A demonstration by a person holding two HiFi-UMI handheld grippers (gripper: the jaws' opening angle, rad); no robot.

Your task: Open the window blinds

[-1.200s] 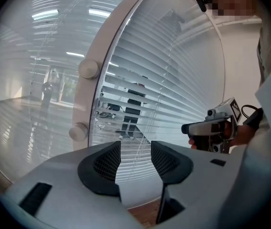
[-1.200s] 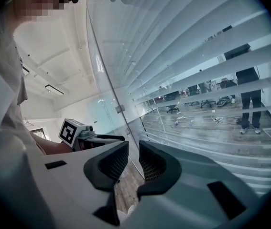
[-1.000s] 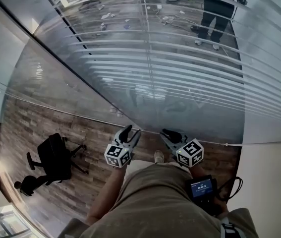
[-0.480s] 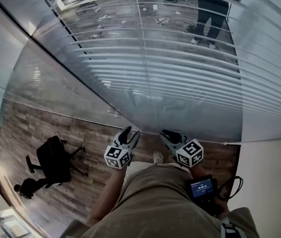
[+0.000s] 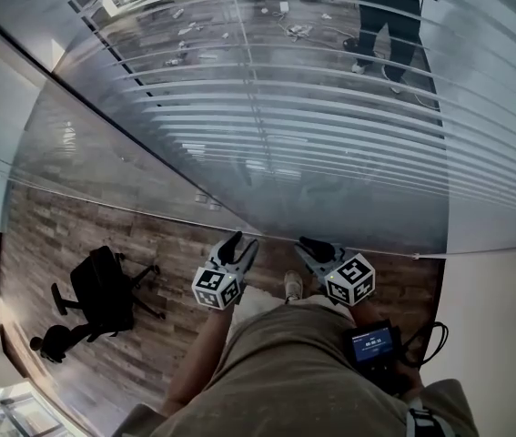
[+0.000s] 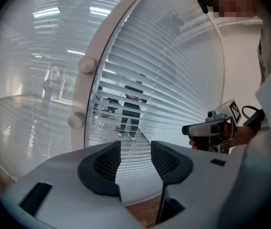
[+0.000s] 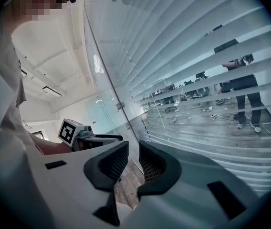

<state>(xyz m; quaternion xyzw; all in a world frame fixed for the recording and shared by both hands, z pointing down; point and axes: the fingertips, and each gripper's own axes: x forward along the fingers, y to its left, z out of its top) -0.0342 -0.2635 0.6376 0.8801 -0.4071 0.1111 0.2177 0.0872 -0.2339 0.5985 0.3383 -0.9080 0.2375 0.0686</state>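
Left hand-held gripper (image 6: 135,148) is held at waist height in front of the person, with its jaws set moderately apart. Only the white horizontal slatted window blinds (image 6: 173,80) are visible through the gap. It holds nothing and touches nothing. Right hand-held gripper (image 7: 134,149) is level with it and just beside it. Its jaws are parted by a narrower gap and are likewise empty, with wood-plank floor (image 5: 176,244) showing between them.

Location of the task item: the blinds hang down over the glass wall directly ahead of both grippers and apart from them. The slats are lowered to cover the pane. They are tilted enough that the room beyond, and a standing person (image 5: 389,16) in it, can be seen between them. A thin vertical cord (image 5: 248,89) crosses the slats above the left hand-held gripper. Whether this is the operating cord or a slat support cannot be determined.

Step in hand (assessment): approach. No control has been engaged and opening has not begun.

Next move (assessment): identify the operating cord or wand. Raise one gripper to it and centre it between the parted jaws. Close firmly before pulling or twisting.
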